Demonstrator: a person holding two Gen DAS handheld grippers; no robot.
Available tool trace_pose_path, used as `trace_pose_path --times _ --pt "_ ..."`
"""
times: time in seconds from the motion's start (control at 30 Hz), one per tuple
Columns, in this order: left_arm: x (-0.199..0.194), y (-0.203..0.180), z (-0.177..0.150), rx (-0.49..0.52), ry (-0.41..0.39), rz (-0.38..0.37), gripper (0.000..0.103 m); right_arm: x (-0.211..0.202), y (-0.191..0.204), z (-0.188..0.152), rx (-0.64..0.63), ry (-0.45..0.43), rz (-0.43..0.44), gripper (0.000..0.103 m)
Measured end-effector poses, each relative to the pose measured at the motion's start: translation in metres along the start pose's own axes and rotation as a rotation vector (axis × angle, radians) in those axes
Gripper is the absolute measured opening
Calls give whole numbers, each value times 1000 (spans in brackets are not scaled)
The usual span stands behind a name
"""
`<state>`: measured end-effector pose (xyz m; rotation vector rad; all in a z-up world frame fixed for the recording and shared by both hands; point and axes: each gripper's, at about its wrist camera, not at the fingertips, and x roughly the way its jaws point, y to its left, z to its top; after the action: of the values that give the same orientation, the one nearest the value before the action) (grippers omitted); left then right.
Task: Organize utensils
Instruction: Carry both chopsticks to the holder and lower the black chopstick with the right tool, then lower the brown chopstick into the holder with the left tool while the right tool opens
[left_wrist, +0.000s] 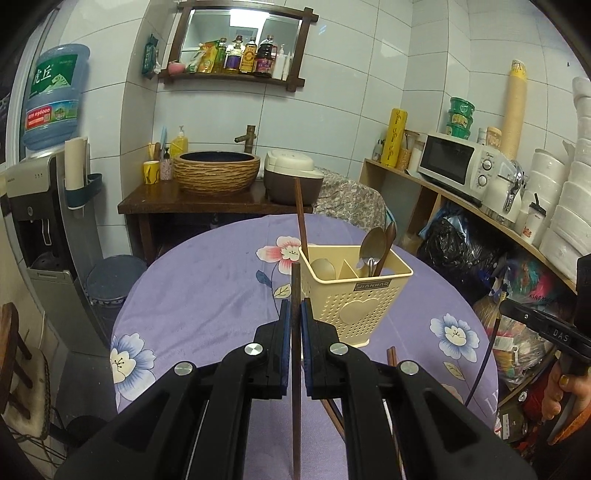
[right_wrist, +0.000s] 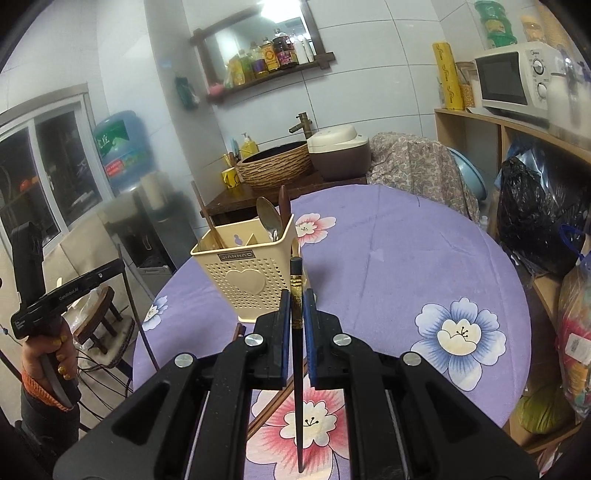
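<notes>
L gripper (left_wrist: 295, 314) has a brown wooden chopstick (left_wrist: 296, 369) pinched betw its blue-padded fingers (left_wrist: 284, 332), narrow gap, pads touching the stick on both sides. Stick stands near upright in the grip, its top poking just above the finger tips, its lower end running down past the gripper body toward the bottom of the view. It sits just left of the cream utensil holder (left_wrist: 354, 306), close to its near-left corner but apart from it.

R gripper (right_wrist: 296, 310) clamps a black chopstick (right_wrist: 297, 387) w/ a gold-patterned band near its top; fingers (right_wrist: 309, 332) narrow, pressed on it. Stick upright, tip end hanging down over the pink flower print on the purple cloth-covered surface (right_wrist: 388, 266). From this view the holder (right_wrist: 247, 273) is ahead & left of the fingers, near.

Holder stands upright on the surface, divided into compartments. One brown chopstick (left_wrist: 301, 218) leans in its left compartment; a metal spoon (left_wrist: 371, 243) and a wooden spoon (left_wrist: 388, 243) stand in the right one, bowls up. More brown chopsticks (right_wrist: 273, 402) lie on the cloth below the grippers, partly hidden.

Both grippers point fwd toward the holder, roughly level, side by side. L wrist view shows the person's R hand (left_wrist: 561, 387) on its gripper handle at far right; R wrist view shows the L hand (right_wrist: 48, 350) at far left.
</notes>
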<state>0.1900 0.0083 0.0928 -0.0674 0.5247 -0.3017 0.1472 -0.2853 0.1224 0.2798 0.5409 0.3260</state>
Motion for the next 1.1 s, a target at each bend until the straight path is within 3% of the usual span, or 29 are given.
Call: trace_pose_path --times 0.37,0.6,0.73,0.93,1.1 --pt "-9 3 16 4 -15 -20 7 0 13 24 -16 -11 55 8" --pt "-23 -9 60 48 -42 -69 7 1 28 84 -28 -40 98 8" --pt "-36 -21 103 70 -77 -108 7 -1 43 129 -36 -81 103 8" --pt "-38 -33 157 50 -168 -75 7 -9 65 184 -57 -183 67 8" --pt "-14 -37 171 10 -193 -40 7 8 75 191 -83 -217 -1 8"
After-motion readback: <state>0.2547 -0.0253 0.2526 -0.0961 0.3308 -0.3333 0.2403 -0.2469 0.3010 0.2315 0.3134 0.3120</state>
